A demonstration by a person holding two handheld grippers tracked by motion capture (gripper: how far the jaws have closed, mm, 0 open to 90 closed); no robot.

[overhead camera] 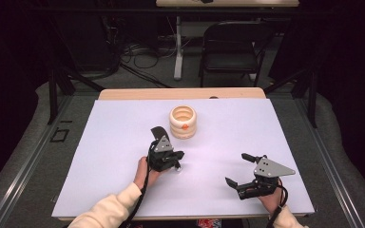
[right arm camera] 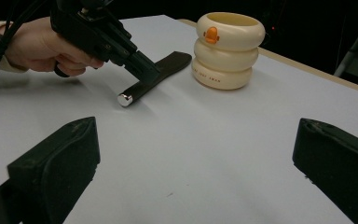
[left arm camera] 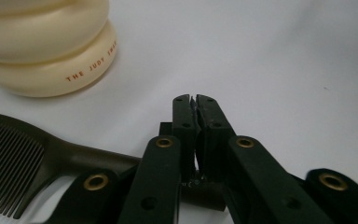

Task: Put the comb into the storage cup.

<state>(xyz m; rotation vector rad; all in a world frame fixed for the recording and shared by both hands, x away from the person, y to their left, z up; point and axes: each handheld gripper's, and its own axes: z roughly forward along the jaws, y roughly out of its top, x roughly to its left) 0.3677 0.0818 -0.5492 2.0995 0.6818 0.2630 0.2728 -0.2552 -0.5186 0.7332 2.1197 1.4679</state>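
I take the cream ringed holder as my landmark; it stands upright on the white table sheet, with an orange mark on its near side. The dark comb lies flat on the sheet just beside the holder, on my left of it, its toothed end nearest the holder's base and its handle running back toward me, ending in a shiny metal cap. In the left gripper view the teeth sit close under the holder's lowest ring, apart from it.

My left gripper is near the holder, on my side of it, and its jaws are closed right over the comb's handle; from the left gripper view the fingertips meet with almost no gap while the handle crosses beneath them. I read that as a grip on the comb, which rests on the sheet.

My right gripper sits well apart from the holder, toward the near right of the sheet, its jaws spread wide with only bare sheet between them.
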